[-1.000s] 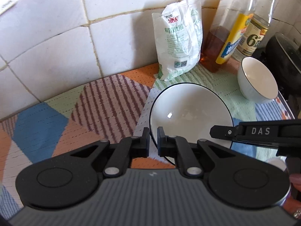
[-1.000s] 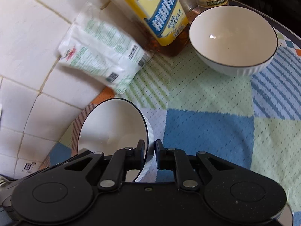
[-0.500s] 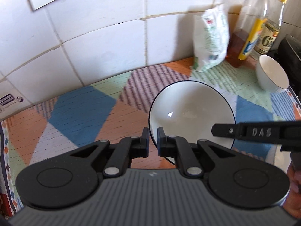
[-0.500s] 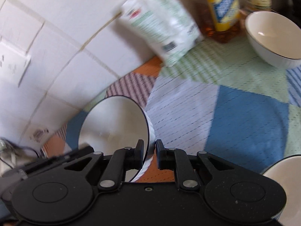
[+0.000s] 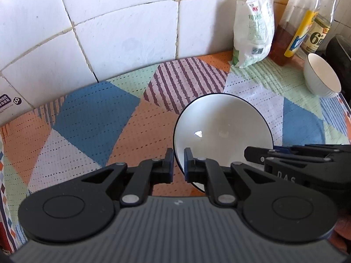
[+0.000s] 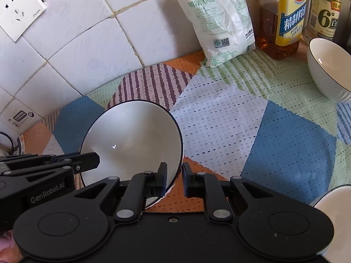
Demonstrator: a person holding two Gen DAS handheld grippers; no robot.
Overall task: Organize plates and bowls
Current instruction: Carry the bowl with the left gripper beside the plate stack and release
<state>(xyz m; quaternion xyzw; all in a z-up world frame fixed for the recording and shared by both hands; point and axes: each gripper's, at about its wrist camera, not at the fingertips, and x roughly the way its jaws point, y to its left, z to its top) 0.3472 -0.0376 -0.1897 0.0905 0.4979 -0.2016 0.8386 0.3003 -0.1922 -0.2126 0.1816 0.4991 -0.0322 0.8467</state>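
Both grippers, left [image 5: 178, 162] and right [image 6: 174, 179], still pinch the bowl [image 5: 221, 131], now further left.

Bag [image 5: 252, 30] left of bottles [image 5: 294, 26]

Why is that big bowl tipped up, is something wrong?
Nothing looks spilled or broken. The black-rimmed bowl is tilted only because both tongs, left and right, pinch its rim. The small bowl sits upright.

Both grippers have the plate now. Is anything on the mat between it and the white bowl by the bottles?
Nothing visible. The plate is pinched at its rim by the left gripper and the right gripper. The mat between it and the white bowl lies bare; the salt bag and bottles stand behind, by the wall.
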